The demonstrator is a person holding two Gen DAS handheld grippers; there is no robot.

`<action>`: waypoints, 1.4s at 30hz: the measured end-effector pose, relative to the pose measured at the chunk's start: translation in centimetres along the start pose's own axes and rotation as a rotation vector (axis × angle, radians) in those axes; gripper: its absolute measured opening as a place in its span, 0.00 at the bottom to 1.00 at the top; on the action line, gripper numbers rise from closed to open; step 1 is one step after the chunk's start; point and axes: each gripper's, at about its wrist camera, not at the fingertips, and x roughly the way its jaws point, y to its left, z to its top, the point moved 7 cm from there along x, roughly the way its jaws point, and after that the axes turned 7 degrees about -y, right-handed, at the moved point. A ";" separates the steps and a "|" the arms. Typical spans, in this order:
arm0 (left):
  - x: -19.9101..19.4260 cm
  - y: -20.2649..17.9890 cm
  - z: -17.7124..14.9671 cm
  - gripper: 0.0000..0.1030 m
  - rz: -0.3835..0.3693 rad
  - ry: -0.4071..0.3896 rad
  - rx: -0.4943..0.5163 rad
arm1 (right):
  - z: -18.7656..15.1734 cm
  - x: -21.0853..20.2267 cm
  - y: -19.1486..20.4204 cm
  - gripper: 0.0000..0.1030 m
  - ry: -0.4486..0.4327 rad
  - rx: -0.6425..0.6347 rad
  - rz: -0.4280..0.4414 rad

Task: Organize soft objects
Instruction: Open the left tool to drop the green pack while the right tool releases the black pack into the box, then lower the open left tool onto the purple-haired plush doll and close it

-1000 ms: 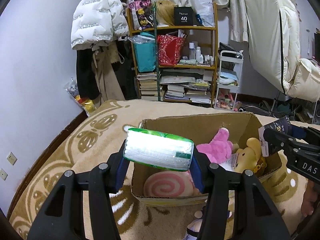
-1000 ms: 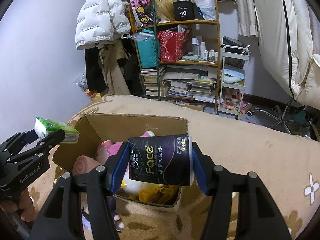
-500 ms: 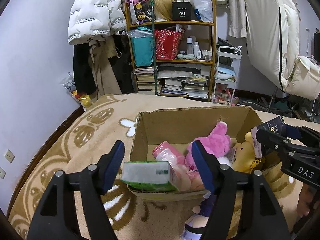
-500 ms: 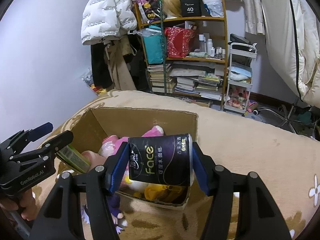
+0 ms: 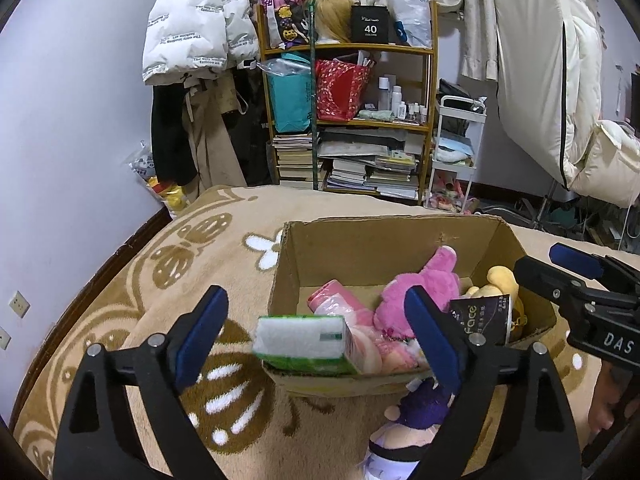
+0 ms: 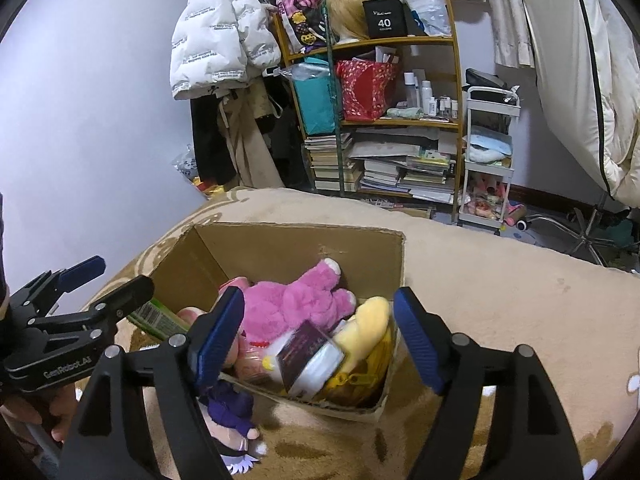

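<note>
**Q:** Beige carpet [image 5: 168,280] with brown motifs and white flowers covers the floor; what stands on it in front of you?

**A:** Your open cardboard box [image 5: 360,248] sits on that carpet, before a wooden shelf [image 5: 348,120] crowded with books, bags and bottles. A white puffer jacket [image 5: 196,28] hangs left of the shelf.

**Q:** What does the box hold?

**A:** A pink plush [image 6: 296,304] lies across the middle and a yellow plush [image 6: 368,324] rests against the right wall. A pink swirl cushion [image 5: 360,344] shows under them at the near side. A purple-haired doll [image 6: 232,412] lies on the carpet outside, touching the box's near wall.

**Q:** How does your left gripper stand?

**A:** Your left gripper [image 5: 316,336] has just been opening; its blue pads stand wide apart. The green tissue pack [image 5: 304,344] sits between them at the box's near-left corner, tilted, and neither pad touches it.

**Q:** And your right gripper?

**A:** Your right gripper [image 6: 320,340] has likewise just been opening. The black toilet-paper roll [image 6: 312,356] lies beyond its spread pads, free of both, tilted on the yellow plush at the near-right corner of the box. From the left wrist view the same roll shows its "face" label beside the right finger.

**Q:** Is any part of you visible?

**A:** Your hand [image 6: 36,412] grips the left gripper's handle at the lower-left edge of the right wrist view.
</note>
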 end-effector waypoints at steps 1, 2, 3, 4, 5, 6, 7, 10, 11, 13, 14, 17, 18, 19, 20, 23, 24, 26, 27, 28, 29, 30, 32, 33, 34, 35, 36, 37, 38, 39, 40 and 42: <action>-0.2 0.0 0.0 0.91 0.001 0.000 -0.001 | 0.0 -0.1 -0.1 0.79 0.000 0.003 -0.002; -0.4 0.1 -0.1 0.91 0.001 -0.003 -0.002 | 0.0 -0.1 -0.2 0.82 0.001 0.008 -0.006; -0.7 0.1 -0.1 0.92 0.002 -0.004 -0.001 | 0.0 -0.1 -0.4 0.85 0.003 0.012 -0.011; -0.9 0.0 -0.1 0.94 0.003 -0.005 0.002 | 0.0 -0.2 -0.6 0.90 0.002 0.020 -0.017; -1.2 0.0 -0.1 0.94 0.004 -0.006 0.006 | 0.0 -0.3 -0.7 0.91 -0.002 0.024 -0.019; -1.5 -0.1 -0.2 0.96 0.005 -0.005 0.011 | 0.2 -0.5 -0.8 0.92 -0.007 0.027 -0.022; -1.9 -0.2 -0.3 0.97 0.004 -0.005 0.016 | 0.3 -0.7 -0.9 0.92 -0.010 0.029 -0.025; -2.7 -0.5 -0.6 0.97 -0.005 0.003 0.031 | 0.4 -1.1 -1.2 1.00 -0.011 0.038 -0.030; -3.0 -0.7 -0.8 0.97 -0.012 0.014 0.037 | 0.5 -1.3 -1.3 1.00 -0.017 0.046 -0.030; -3.4 -1.1 -1.2 0.97 -0.024 0.032 0.043 | 0.6 -1.7 -1.5 1.00 -0.021 0.063 -0.026; -3.6 -1.2 -1.5 0.97 -0.031 0.042 0.045 | 0.6 -1.9 -1.5 1.00 -0.020 0.066 -0.025; -4.1 -1.8 -2.3 0.97 -0.041 0.066 0.051 | 0.6 -2.6 -1.6 1.00 -0.021 0.074 -0.027; -4.1 -1.9 -2.6 0.97 -0.042 0.074 0.054 | 0.5 -2.8 -1.6 1.00 -0.019 0.076 -0.027; -4.1 -2.1 -2.9 0.97 -0.044 0.084 0.059 | 0.4 -3.0 -1.7 1.00 -0.016 0.078 -0.028; -4.1 -2.3 -3.0 0.97 -0.044 0.093 0.063 | 0.3 -3.1 -1.7 1.00 -0.011 0.081 -0.029; -3.9 -2.6 -3.8 0.97 -0.044 0.122 0.065 | -0.1 -3.6 -1.9 1.00 0.008 0.090 -0.035; -3.8 -2.6 -4.0 0.97 -0.047 0.132 0.062 | -0.2 -3.8 -1.9 1.00 0.012 0.092 -0.037; -3.5 -2.7 -4.5 0.97 -0.054 0.154 0.055 | -0.5 -4.1 -2.0 1.00 0.024 0.094 -0.041; -3.5 -2.7 -4.8 0.97 -0.055 0.161 0.053 | -0.7 -4.1 -2.1 1.00 0.031 0.094 -0.045; -3.3 -2.8 -5.0 0.97 -0.056 0.169 0.052 | -0.9 -4.2 -2.1 1.00 0.038 0.095 -0.047; -3.1 -2.9 -5.3 0.97 -0.056 0.179 0.054 | -1.0 -4.3 -2.2 1.00 0.042 0.096 -0.049; -2.9 -3.1 -5.5 0.97 -0.055 0.186 0.057 | -1.1 -4.4 -2.3 1.00 0.046 0.097 -0.053; -2.3 -3.4 -5.8 0.97 -0.052 0.195 0.062 | -1.4 -4.5 -2.4 1.00 0.055 0.098 -0.056; -2.2 -3.5 -6.0 0.97 -0.054 0.198 0.063 | -1.5 -4.5 -2.4 1.00 0.058 0.099 -0.057; -1.9 -3.6 -6.2 0.97 -0.058 0.205 0.063 | -1.6 -4.5 -2.3 1.00 0.062 0.101 -0.057; -1.7 -3.7 -6.4 0.97 -0.062 0.215 0.062 | -1.6 -4.4 -2.4 1.00 0.064 0.103 -0.057; -1.4 -3.9 -6.7 0.97 -0.066 0.224 0.063 | -1.6 -4.4 -2.4 1.00 0.066 0.105 -0.057; -1.3 -4.0 -6.8 0.97 -0.069 0.229 0.064 | -1.7 -4.3 -2.5 1.00 0.070 0.108 -0.059; -1.0 -4.1 -7.0 0.97 -0.074 0.238 0.067 | -1.8 -4.2 -2.5 1.00 0.074 0.109 -0.062; -0.7 -4.3 -7.2 0.97 -0.076 0.244 0.069 | -1.8 -4.1 -2.6 1.00 0.079 0.109 -0.064; -0.5 -4.3 -7.3 0.97 -0.078 0.249 0.070 | -1.9 -4.0 -2.6 1.00 0.083 0.111 -0.064; 0.0 -4.6 -7.7 0.97 -0.084 0.261 0.069 | -2.1 -3.7 -2.6 1.00 0.093 0.124 -0.050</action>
